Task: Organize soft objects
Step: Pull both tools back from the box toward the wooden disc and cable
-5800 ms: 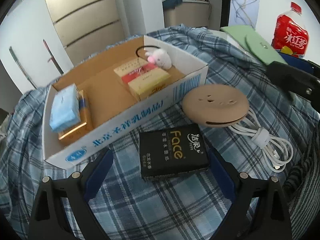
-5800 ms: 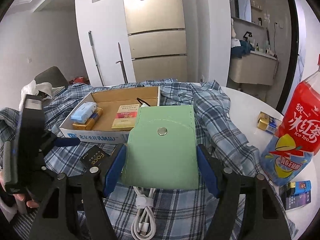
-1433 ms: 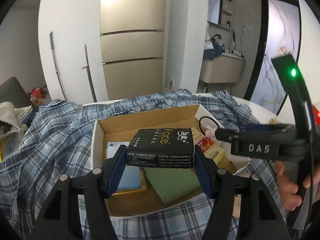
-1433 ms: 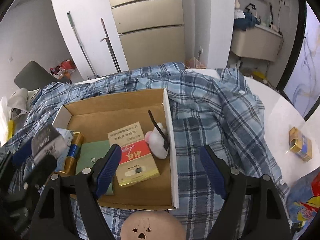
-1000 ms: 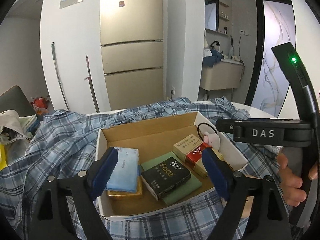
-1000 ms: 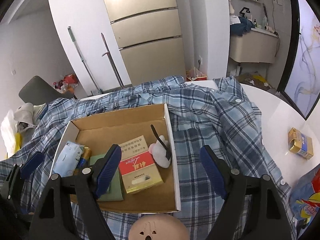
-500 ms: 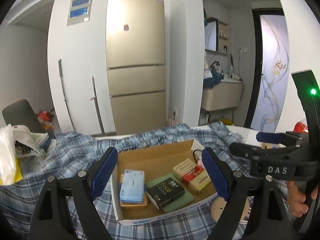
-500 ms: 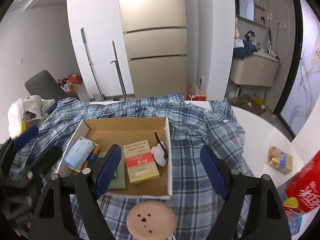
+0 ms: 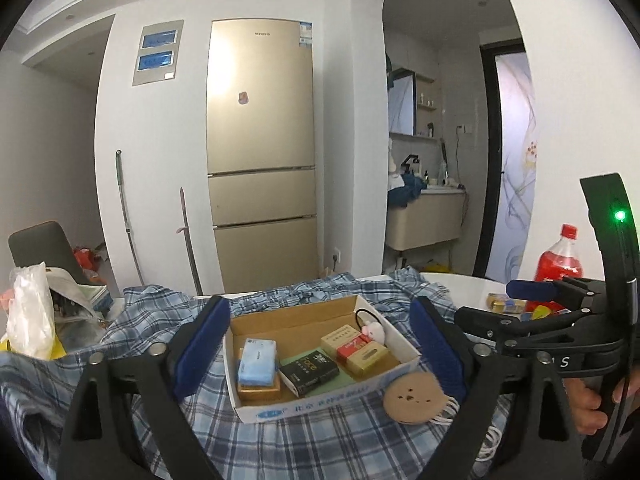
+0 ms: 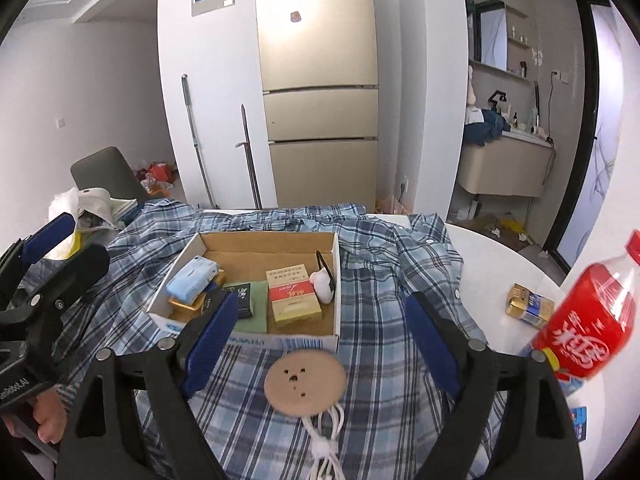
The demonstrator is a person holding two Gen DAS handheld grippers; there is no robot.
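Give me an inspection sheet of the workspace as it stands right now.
Surface: white table draped with a plaid shirt.
Job's things: cardboard box holds blue tissue pack, black Face pack, green pouch, red-and-tan carton, small plush.
Clutter: tan round disc, red drink bottle, gold packet.
Grippers: left gripper and right gripper open, empty.
Cables: white cable by the disc.
Surroundings: gold fridge, chair.

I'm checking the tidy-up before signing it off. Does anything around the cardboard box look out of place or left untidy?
Mostly tidy: the packs lie inside the open cardboard box. Outside it, the round tan disc and coiled white cable lie on the rumpled blue plaid shirt in front of the box. A small gold pack sits apart on the white table.
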